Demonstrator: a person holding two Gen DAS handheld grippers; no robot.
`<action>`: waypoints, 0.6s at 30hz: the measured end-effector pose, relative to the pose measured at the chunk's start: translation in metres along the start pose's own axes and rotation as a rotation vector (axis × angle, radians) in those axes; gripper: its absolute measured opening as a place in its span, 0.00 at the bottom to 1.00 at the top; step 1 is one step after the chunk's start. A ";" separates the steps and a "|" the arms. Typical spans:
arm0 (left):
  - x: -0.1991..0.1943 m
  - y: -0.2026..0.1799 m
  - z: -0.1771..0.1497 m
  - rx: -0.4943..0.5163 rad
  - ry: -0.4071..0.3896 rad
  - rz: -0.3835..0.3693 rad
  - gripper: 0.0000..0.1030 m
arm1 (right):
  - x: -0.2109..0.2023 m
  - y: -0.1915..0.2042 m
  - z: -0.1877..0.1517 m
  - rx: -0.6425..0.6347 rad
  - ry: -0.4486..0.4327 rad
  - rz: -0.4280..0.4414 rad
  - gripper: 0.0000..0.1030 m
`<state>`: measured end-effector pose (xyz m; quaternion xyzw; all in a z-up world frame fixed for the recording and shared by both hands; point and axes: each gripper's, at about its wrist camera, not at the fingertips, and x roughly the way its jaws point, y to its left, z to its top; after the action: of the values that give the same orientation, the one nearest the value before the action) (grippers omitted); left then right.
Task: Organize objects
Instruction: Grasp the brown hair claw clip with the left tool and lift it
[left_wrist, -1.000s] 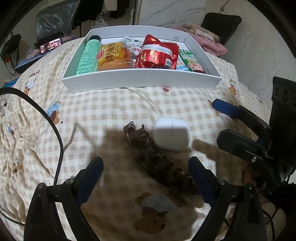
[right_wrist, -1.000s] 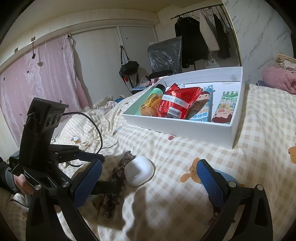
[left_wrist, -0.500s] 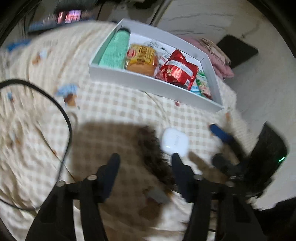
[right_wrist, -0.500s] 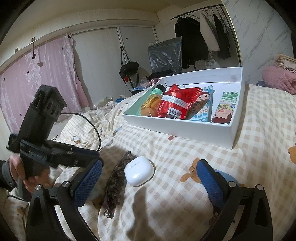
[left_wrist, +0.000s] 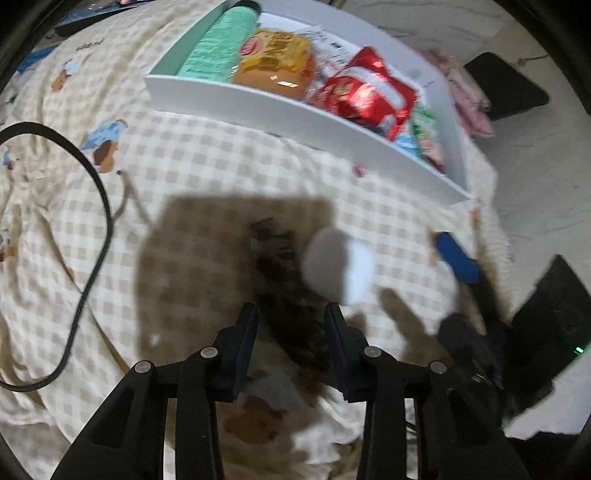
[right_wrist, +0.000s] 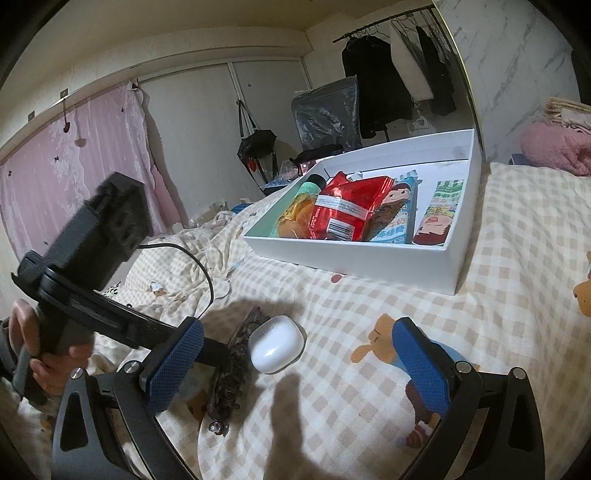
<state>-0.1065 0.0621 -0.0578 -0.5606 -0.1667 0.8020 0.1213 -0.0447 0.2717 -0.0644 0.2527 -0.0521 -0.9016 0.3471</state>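
A dark brown hair claw clip (left_wrist: 284, 291) lies on the checked bedspread, also in the right wrist view (right_wrist: 232, 365). A white earbud case (left_wrist: 338, 269) lies right beside it (right_wrist: 276, 343). My left gripper (left_wrist: 291, 328) is tilted down over the clip, its jaws narrowed to either side of the clip's middle; whether the pads touch it I cannot tell. My right gripper (right_wrist: 295, 365) is wide open and empty, low over the bed, just right of the case. A white box (left_wrist: 295, 110) at the back holds a green tube, a bun pack, a red snack bag and other packets.
A black cable (left_wrist: 96, 229) loops over the bedspread at the left. The bed edge and floor lie to the right (left_wrist: 535, 177). Pink blankets (right_wrist: 554, 147) sit beyond the box. A hand holds the left gripper's handle (right_wrist: 40, 354).
My left gripper has risen, tilted down and come over the hair clip, and its jaws have narrowed from wide open to clip width. The right gripper has hardly moved.
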 end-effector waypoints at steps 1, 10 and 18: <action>0.002 0.001 0.001 -0.008 0.003 0.003 0.43 | 0.000 0.000 0.000 0.000 0.000 0.000 1.00; 0.008 -0.008 -0.001 0.027 -0.006 0.032 0.38 | -0.002 0.001 0.000 -0.001 0.005 0.002 1.00; -0.044 0.002 0.010 0.053 -0.136 0.055 0.36 | -0.002 0.001 0.000 0.001 0.006 0.003 1.00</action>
<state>-0.1012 0.0418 -0.0177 -0.5057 -0.1378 0.8454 0.1026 -0.0431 0.2719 -0.0636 0.2555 -0.0517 -0.9003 0.3485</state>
